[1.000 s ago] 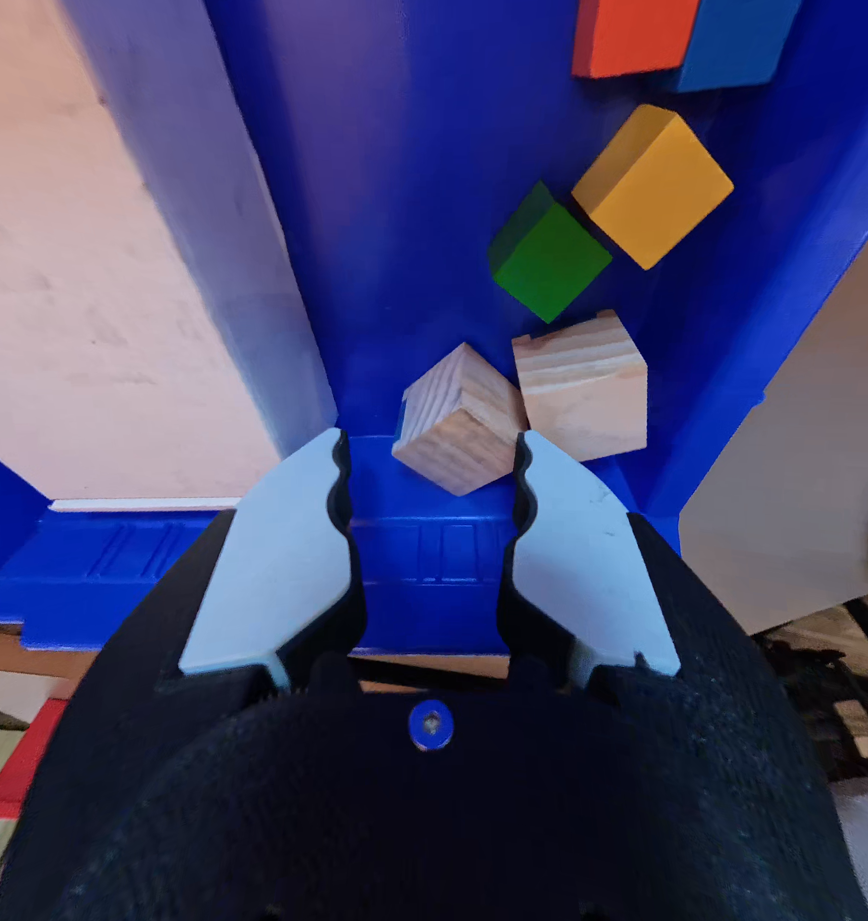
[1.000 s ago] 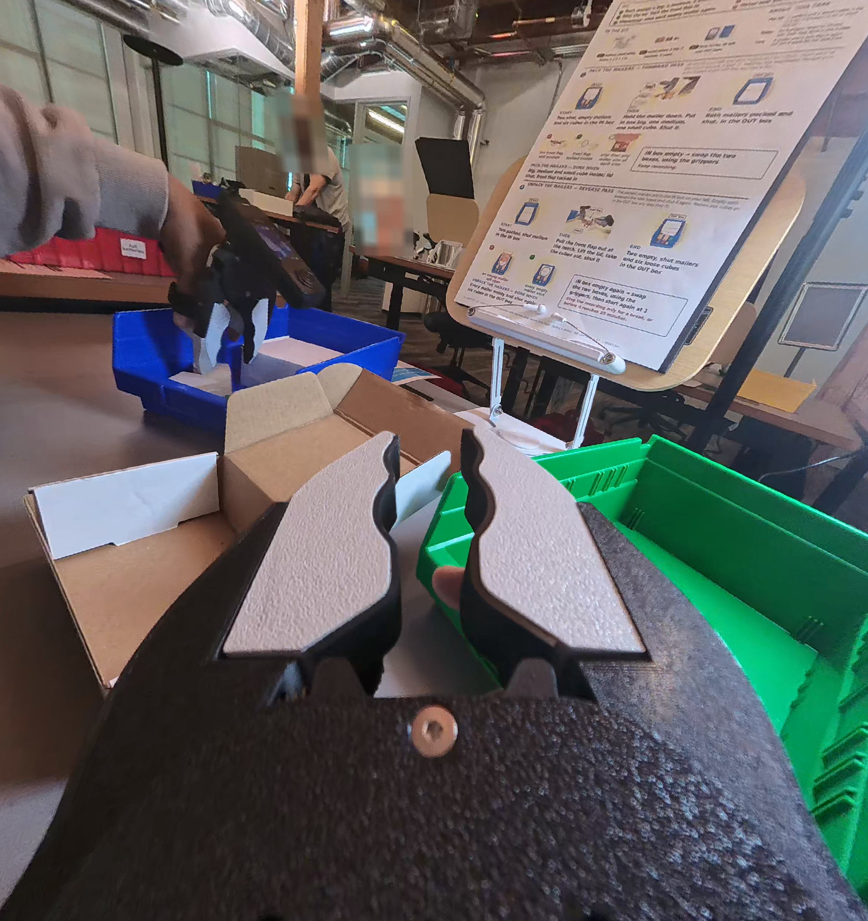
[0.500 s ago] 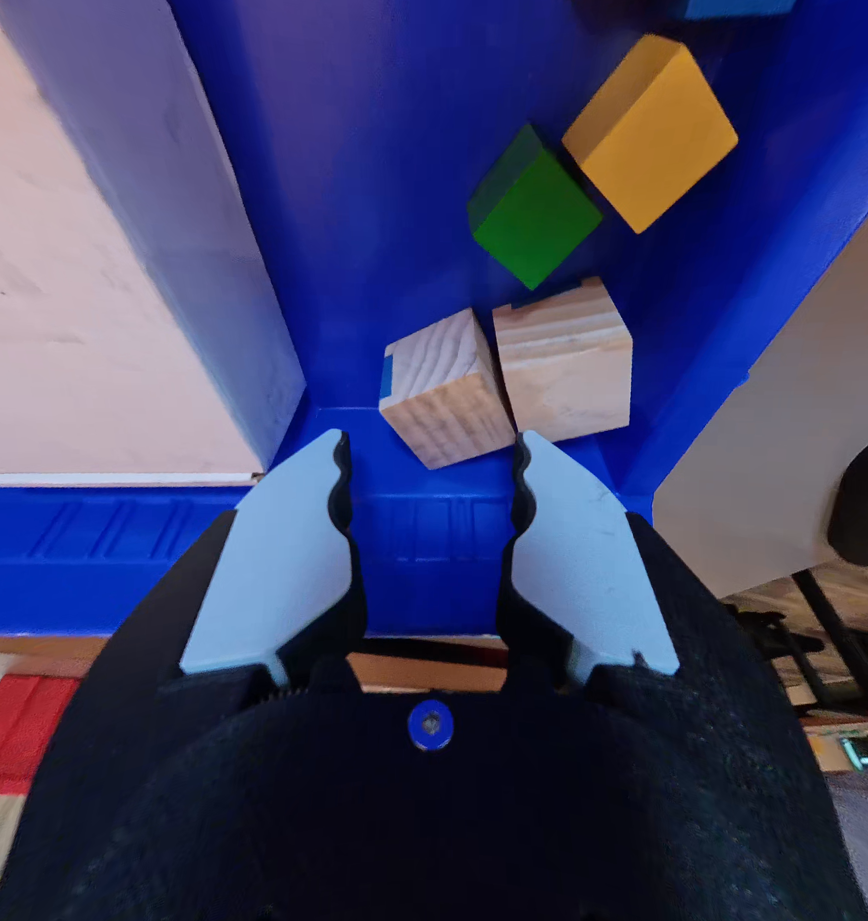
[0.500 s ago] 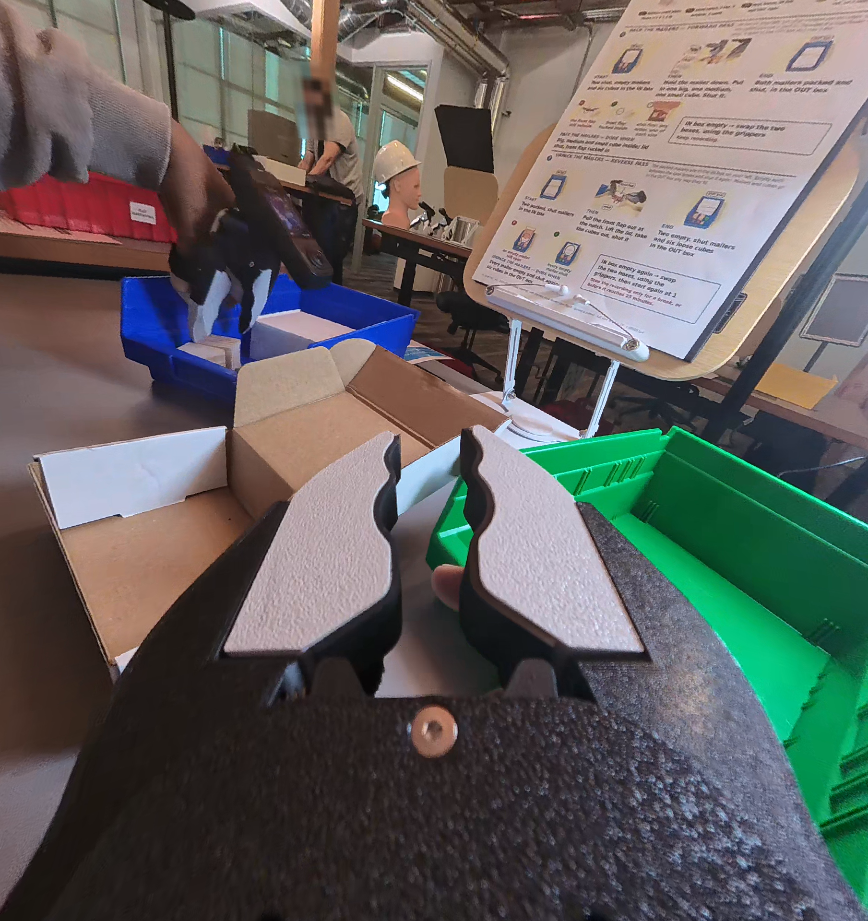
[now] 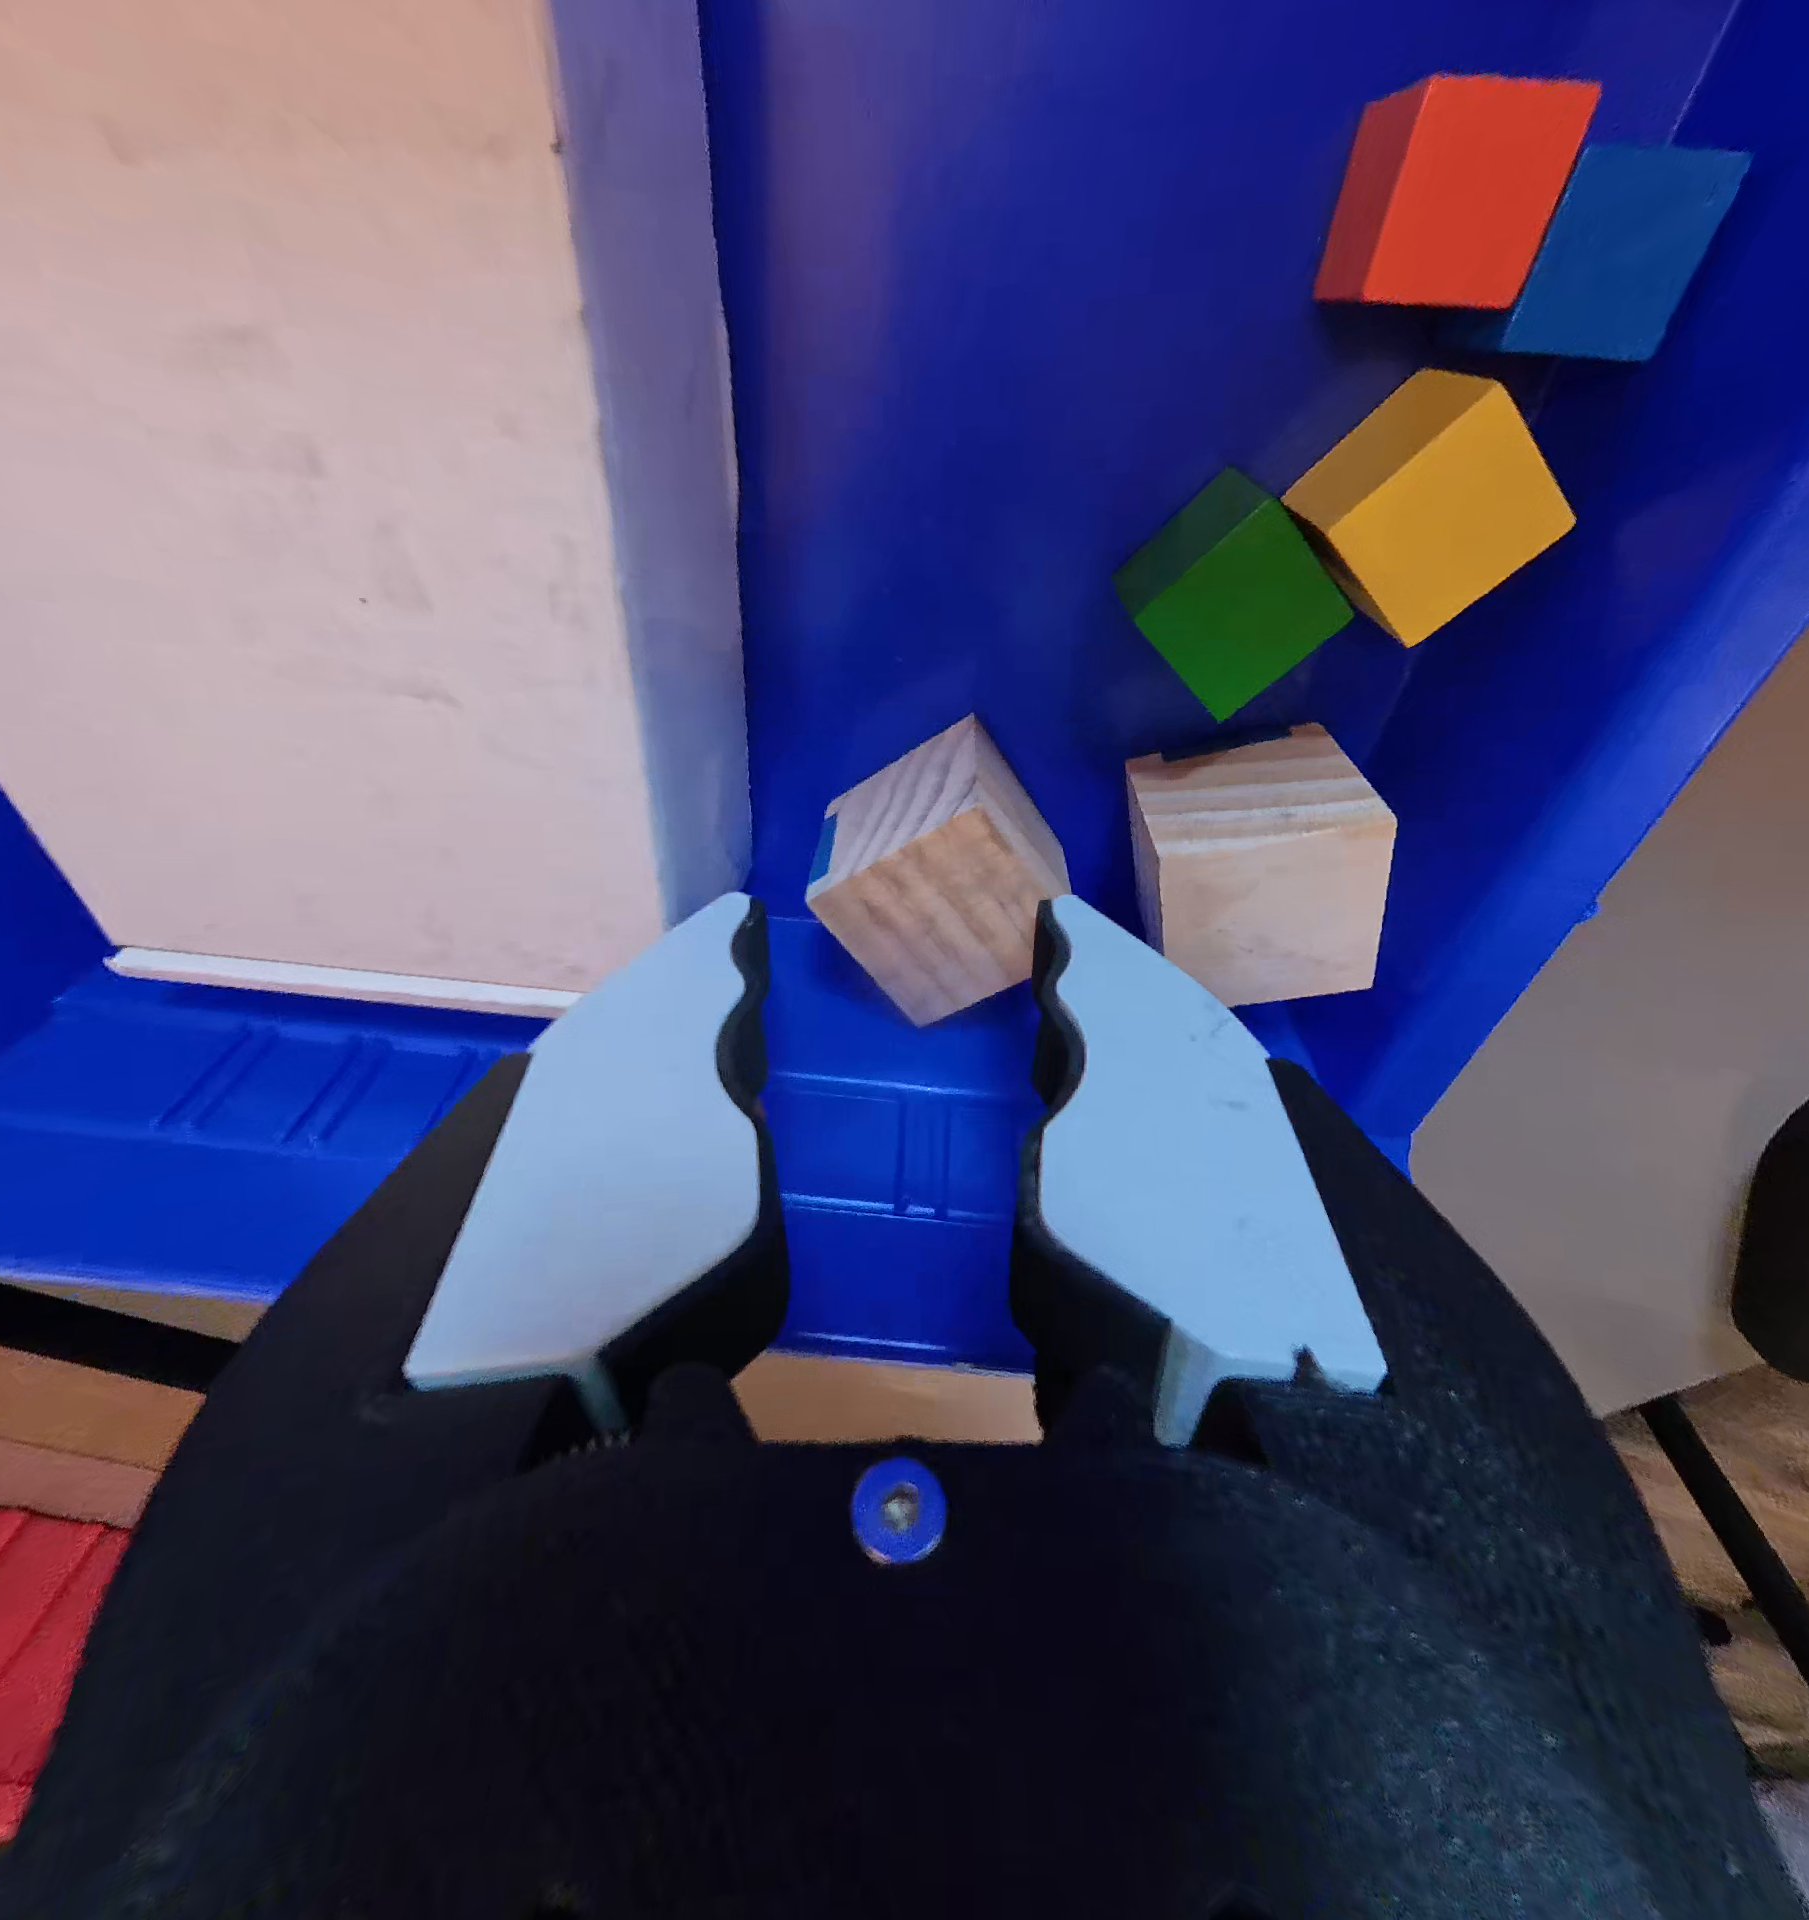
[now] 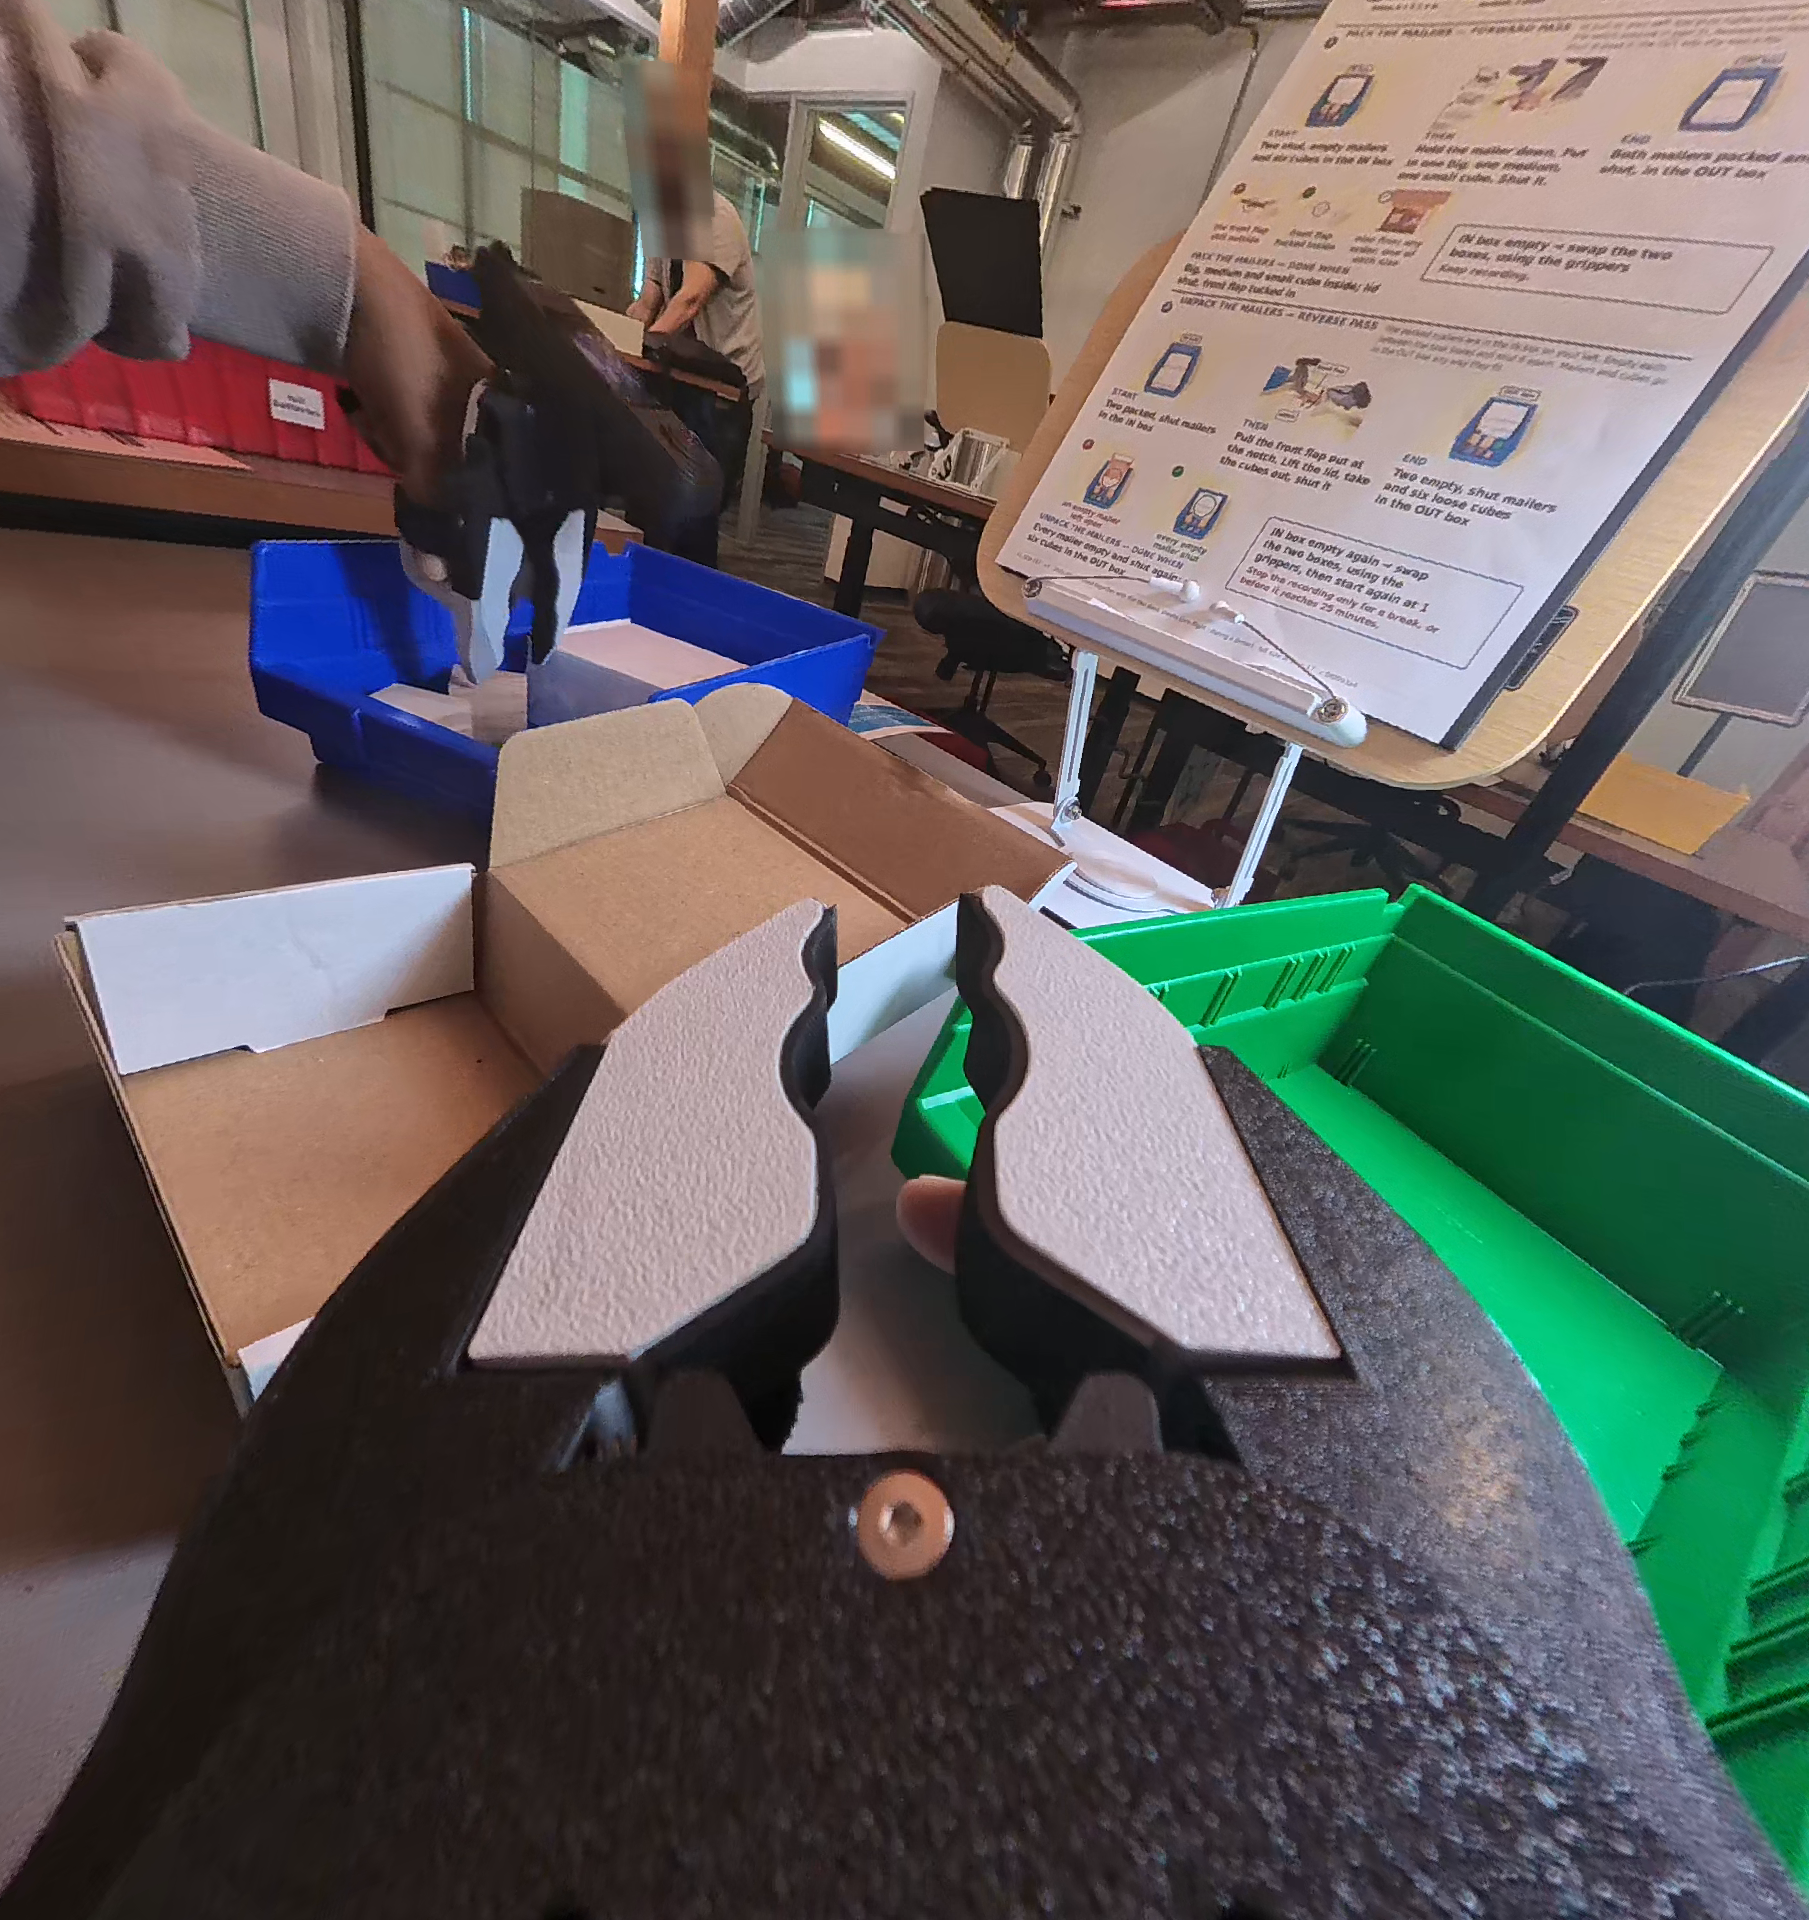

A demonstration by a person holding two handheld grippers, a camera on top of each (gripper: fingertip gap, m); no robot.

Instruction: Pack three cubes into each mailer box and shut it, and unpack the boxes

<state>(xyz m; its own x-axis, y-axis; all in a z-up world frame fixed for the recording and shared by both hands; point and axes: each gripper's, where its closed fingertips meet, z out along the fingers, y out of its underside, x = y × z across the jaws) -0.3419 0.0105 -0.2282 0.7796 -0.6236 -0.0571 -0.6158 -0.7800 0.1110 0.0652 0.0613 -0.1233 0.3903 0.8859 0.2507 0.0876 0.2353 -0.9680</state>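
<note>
Landmark: blue bin [image 5: 983,312].

Left hand-held gripper [image 5: 895,935] hangs over the bin's near wall, jaws apart, nothing between them. Small wood cube [image 5: 936,883] sits tilted on a corner just beyond the fingertips, near the bin's near wall; whether the right fingertip touches it can't be told. Second wood cube [image 5: 1258,873] is just right of it, a gap between the two. Farther into the bin: green cube [image 5: 1238,603] and yellow cube [image 5: 1430,509], edges touching. Beyond those, red cube [image 5: 1451,187] and blue cube [image 5: 1617,249], side by side, touching. White mailer [image 5: 256,468] lies shut in the bin's left part, filling it.

Right wrist view: the bin [image 6: 360,644] stands at the far side of the worktop [image 6: 100,727], with the left gripper [image 6: 510,613] dipped into it, held by a hand [image 6: 412,384] in a grey sleeve. Nearer than the bin lies an open mailer [image 6: 380,1039], lid back, brown inside, no cubes visible in it. Right hand-held gripper [image 6: 895,956] sits just this side of the mailer's right wall, jaws a little apart, gripping nothing. Green bin [image 6: 1502,1091] is right of the mailer, well away from the blue bin. Instruction board [image 6: 1451,364] on a stand is behind the green bin.
</note>
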